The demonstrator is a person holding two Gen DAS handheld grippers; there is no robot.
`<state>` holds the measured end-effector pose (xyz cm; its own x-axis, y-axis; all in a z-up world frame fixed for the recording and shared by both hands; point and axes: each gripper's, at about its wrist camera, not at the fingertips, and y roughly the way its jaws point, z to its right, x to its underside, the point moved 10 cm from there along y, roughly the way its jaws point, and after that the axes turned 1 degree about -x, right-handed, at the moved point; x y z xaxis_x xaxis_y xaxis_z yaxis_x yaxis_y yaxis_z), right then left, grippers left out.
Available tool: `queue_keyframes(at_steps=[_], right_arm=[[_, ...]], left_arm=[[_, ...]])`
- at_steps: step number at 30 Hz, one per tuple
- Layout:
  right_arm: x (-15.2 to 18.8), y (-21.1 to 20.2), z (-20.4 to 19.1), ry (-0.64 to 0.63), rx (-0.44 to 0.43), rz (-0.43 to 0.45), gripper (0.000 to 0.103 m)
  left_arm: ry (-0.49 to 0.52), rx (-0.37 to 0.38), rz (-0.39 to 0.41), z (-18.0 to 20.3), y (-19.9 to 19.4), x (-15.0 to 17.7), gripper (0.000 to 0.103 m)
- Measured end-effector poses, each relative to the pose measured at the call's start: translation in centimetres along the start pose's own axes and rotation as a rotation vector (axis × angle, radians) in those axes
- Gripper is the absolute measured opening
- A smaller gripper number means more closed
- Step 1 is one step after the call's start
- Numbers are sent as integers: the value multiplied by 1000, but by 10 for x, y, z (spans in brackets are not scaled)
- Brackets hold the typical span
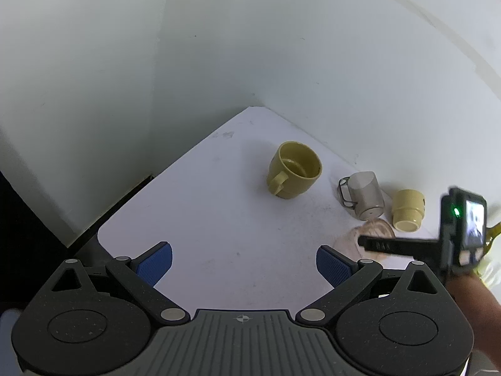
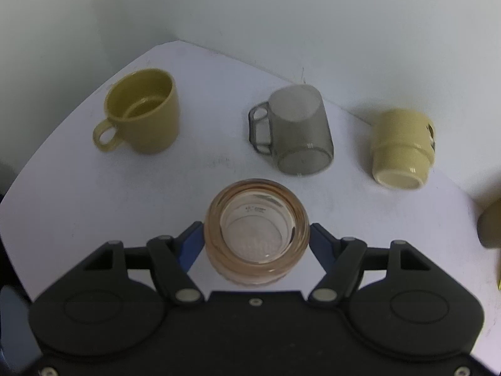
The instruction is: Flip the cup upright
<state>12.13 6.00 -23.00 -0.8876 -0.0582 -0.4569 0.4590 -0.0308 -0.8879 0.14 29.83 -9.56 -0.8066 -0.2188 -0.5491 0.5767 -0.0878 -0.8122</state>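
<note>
The pink glass cup [image 2: 257,230] is clamped in the right gripper [image 2: 256,241], its orientation unclear mid-flip. The left gripper [image 1: 244,261] is held wide, empty. 1 olive mug [image 2: 144,116] stands upright near the table's [image 2: 78,194] far corner; 2 cups remain inverted.

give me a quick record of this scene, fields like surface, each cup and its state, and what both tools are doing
surface: white table set in a wall corner
olive mug: upright, mouth up, handle on its left
grey translucent mug: upside down, base up
pale yellow cup: upside down, base up
amber glass cup: between the right tool's fingers, orientation hard to tell
right tool: closed on the amber glass cup
left tool: open, holding nothing, above the table
</note>
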Motion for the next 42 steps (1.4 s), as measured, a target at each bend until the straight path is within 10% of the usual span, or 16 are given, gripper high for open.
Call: queue_keyframes(at_steps=[13,21,42], right_arm=[[-9,-27,10,1,-17,67,72],[-19,-129,54,142,-83,193,103],[70,-168,60,147,12,-29,103]], left_arm=[[38,27,-12,34,8,3,99],[83,38,-19,71,9,-7,103],[215,-109,-224,122,13,38,103]])
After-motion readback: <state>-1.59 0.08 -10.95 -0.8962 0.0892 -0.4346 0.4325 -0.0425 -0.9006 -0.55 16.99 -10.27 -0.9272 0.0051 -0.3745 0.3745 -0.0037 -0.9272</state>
